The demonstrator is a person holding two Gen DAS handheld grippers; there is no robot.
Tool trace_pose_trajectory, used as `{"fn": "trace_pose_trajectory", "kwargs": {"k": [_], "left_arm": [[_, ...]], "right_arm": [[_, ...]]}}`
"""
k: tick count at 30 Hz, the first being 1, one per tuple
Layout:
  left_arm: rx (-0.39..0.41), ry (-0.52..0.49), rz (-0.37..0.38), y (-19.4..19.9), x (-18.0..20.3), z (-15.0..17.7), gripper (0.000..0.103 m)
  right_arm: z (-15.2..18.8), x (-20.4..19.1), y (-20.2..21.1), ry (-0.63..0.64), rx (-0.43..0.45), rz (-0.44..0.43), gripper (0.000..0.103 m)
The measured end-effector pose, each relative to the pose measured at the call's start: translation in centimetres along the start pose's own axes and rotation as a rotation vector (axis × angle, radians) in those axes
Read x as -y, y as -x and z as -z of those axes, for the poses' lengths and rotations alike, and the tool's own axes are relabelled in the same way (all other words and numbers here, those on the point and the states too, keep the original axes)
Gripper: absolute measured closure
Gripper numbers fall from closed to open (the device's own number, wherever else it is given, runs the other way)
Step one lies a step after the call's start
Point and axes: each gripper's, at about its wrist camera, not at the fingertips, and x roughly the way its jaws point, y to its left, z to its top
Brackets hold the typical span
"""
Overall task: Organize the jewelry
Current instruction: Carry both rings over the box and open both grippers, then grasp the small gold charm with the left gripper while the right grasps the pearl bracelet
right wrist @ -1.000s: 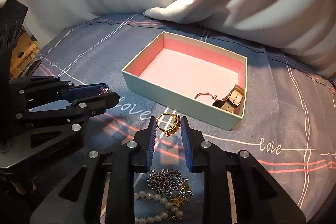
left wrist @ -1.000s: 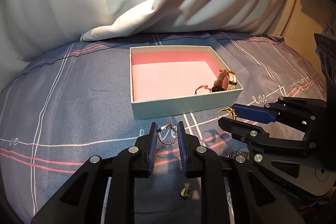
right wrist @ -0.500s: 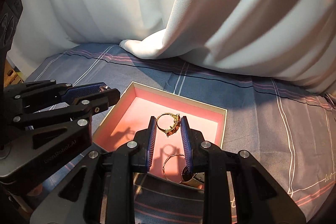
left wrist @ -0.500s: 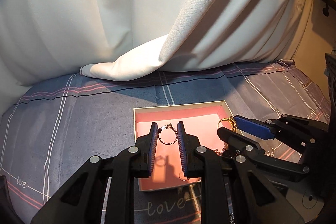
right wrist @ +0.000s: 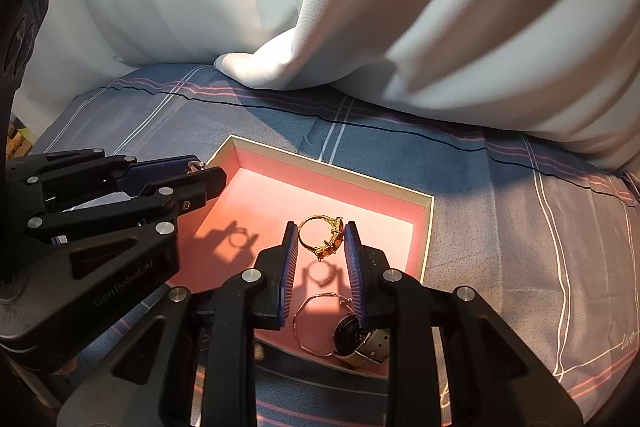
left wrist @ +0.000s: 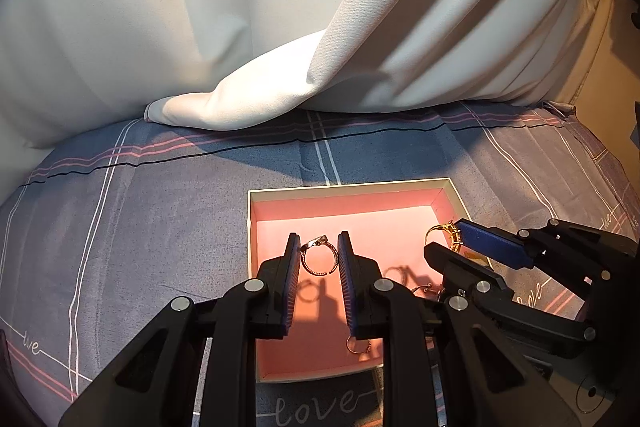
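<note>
Two rings ride in my grip: my left hand-held gripper (left wrist: pixel 319 255) is clamped on the silver ring (left wrist: pixel 318 259), my right hand-held gripper (right wrist: pixel 321 241) on the gold ring (right wrist: pixel 321 237). I hold both level above the pink-lined box (right wrist: pixel 427 227), ready to drop them beside the watch (right wrist: pixel 362 343) and thin bangle (right wrist: pixel 316 325). Beyond, a white curtain (left wrist: pixel 280 7) drapes onto the bed (left wrist: pixel 140 211).

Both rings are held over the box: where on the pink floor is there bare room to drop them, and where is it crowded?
Bare: the pink floor of the box along its far wall and left side, under the silver ring and the gold ring. Crowded: the near right corner, where the watch and thin bangle lie.
</note>
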Motion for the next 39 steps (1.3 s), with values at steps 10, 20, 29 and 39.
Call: {"fn": "trace_pose_trajectory", "kwargs": {"k": [10,20,29,39], "left_arm": [[-0.025,0.018,-0.007,-0.3,-0.9,0.2,0.057],[0.034,0.017,0.036,5.7,-1.4,4.4,0.027],[-0.075,-0.025,0.044,6.9,0.1,14.7,0.027],[-0.136,-0.115,0.016,5.8,1.7,18.3,0.029]], "right_arm": [[1.6,-0.7,-1.1,0.052,-0.07,0.023,0.064],[5.8,-0.4,5.8,-0.001,0.037,0.023,0.04],[14.8,-0.7,9.1,-0.103,-0.036,-0.028,0.04],[19.1,-3.2,7.7,-0.083,-0.159,-0.034,0.04]]}}
